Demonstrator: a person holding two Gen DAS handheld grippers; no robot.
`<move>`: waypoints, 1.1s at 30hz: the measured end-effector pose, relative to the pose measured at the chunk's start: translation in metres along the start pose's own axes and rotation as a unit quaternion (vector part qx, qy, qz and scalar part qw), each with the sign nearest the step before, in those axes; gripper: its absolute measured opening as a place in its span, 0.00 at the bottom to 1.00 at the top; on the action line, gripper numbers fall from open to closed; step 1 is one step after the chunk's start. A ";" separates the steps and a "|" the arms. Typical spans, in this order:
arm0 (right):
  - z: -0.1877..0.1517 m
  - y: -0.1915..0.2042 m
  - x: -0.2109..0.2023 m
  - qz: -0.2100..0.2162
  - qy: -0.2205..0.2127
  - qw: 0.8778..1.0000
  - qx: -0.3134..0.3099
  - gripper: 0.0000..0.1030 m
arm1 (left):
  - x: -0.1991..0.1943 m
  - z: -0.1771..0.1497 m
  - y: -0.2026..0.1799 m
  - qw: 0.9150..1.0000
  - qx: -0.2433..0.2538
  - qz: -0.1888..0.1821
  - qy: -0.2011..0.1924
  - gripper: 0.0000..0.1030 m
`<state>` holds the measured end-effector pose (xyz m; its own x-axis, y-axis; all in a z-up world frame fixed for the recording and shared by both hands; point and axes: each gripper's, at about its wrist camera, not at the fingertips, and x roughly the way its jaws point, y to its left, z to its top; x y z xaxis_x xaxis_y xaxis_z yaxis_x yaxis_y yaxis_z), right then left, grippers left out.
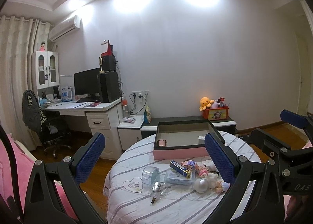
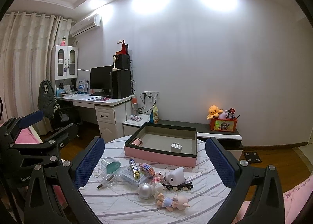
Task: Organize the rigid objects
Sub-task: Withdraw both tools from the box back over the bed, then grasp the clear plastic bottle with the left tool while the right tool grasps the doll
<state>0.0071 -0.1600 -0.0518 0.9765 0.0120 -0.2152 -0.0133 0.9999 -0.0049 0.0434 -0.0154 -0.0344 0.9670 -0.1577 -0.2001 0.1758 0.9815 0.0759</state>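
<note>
Both grippers hover above a round table [image 2: 137, 210] w/ striped white cloth, nothing held. Left gripper [image 1: 154, 157] jaws spread wide, empty; right gripper [image 2: 155, 162] likewise wide apart, empty. In the left wrist view the right gripper shows at the right edge, beside the table.

Pink tray w/ dark rim [image 2: 160, 156] sits at the table's far side. Inside: white plug charger [image 2: 176, 147] upright near the front wall, pink roll [image 2: 137, 141] in the left corner.

Loose items lie in a cluster on the cloth, in front of the tray and apart from it: clear cup w/ teal inside [image 2: 110, 165] tipped on its side, clear bottle w/ dark stick [image 2: 106, 182], blue-gold box [image 2: 134, 168] lying on a clear plastic case [image 2: 131, 179], pastel block toy [image 2: 147, 169], silver ball [image 2: 145, 190], white camera-like gadget [image 2: 175, 178], dark hair clip [image 2: 177, 187] just in front of it, pig figurine [image 2: 174, 202] on its side nearest the camera.

Bkgd: desk w/ monitor [image 2: 99, 77], orange octopus plush [image 2: 213, 112] beside a toy box on a low cabinet.
</note>
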 end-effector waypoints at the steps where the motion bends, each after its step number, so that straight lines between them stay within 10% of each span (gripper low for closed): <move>1: 0.000 0.000 0.000 0.001 0.001 1.000 0.000 1.00 | 0.000 0.000 0.000 1.000 0.000 0.000 0.001 1.00; 21: -0.017 -0.006 0.022 -0.002 0.040 0.999 0.001 1.00 | 0.034 -0.030 -0.003 0.998 0.005 -0.025 0.055 1.00; 33: -0.113 -0.037 0.087 -0.032 0.177 0.983 0.029 1.00 | 0.117 -0.133 0.023 0.974 -0.014 -0.035 0.224 1.00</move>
<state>0.0679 -0.1968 -0.1809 0.8383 -0.0449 -0.5433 0.0688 0.9973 0.0238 0.1357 0.0028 -0.1855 0.7735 -0.1679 -0.6112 0.2283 0.9734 0.0215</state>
